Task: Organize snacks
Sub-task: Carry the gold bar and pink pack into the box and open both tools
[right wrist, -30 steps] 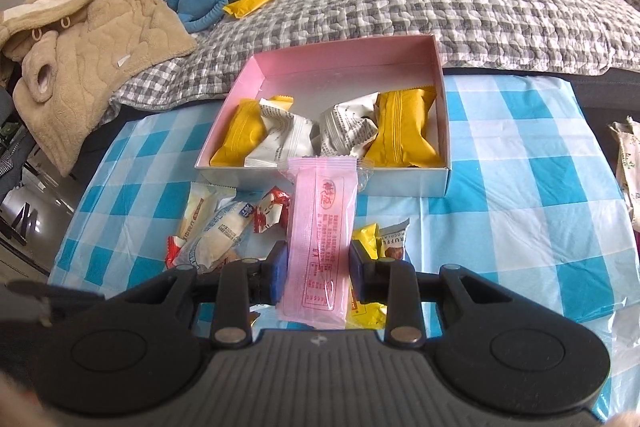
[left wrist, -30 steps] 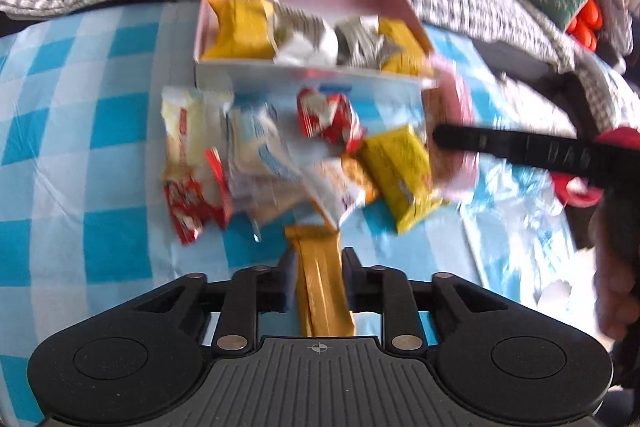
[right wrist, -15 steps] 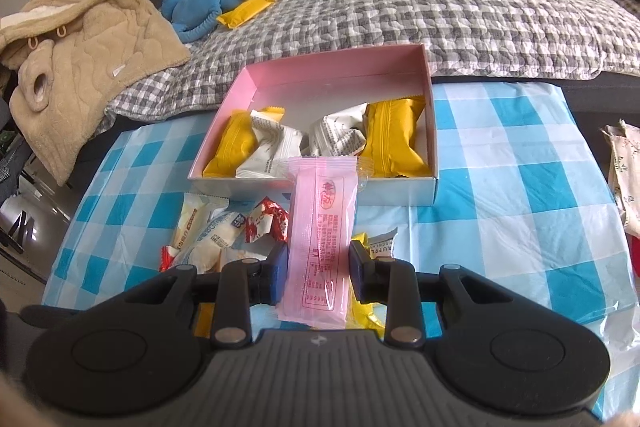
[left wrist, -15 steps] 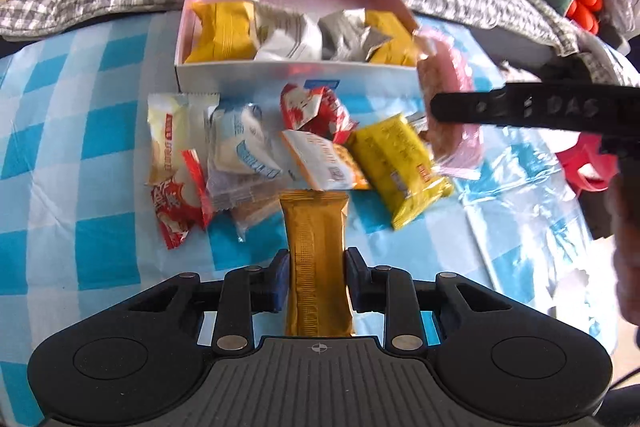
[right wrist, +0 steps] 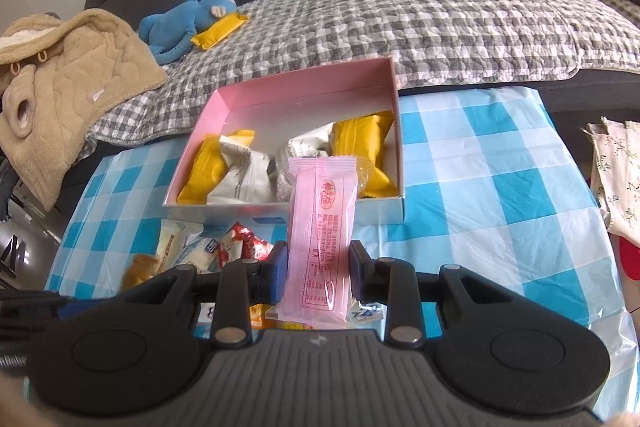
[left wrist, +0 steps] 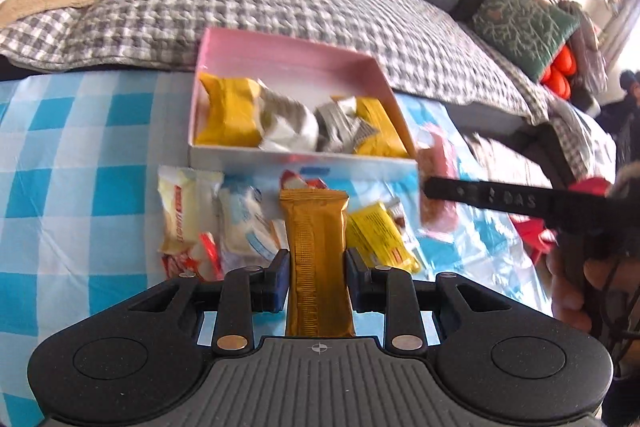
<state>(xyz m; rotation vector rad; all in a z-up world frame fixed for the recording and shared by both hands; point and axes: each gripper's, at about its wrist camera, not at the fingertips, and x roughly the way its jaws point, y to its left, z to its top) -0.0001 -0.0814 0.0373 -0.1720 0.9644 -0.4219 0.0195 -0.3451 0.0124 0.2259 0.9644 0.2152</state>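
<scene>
Raised letters "DAS" are showing on the black finger (left wrist: 496,198) of the right claw, reaching in right of the left claw (left wrist: 317,269), while the pink packet (right wrist: 320,247) between the right claw's pads is bearing red print too small to read.

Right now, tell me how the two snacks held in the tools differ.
The gold bar in the left tool has an opaque metallic wrapper; the pink packet in the right tool is translucent with red print. The bar looks narrower. Both stand lengthwise, gripped near the lower end.
</scene>
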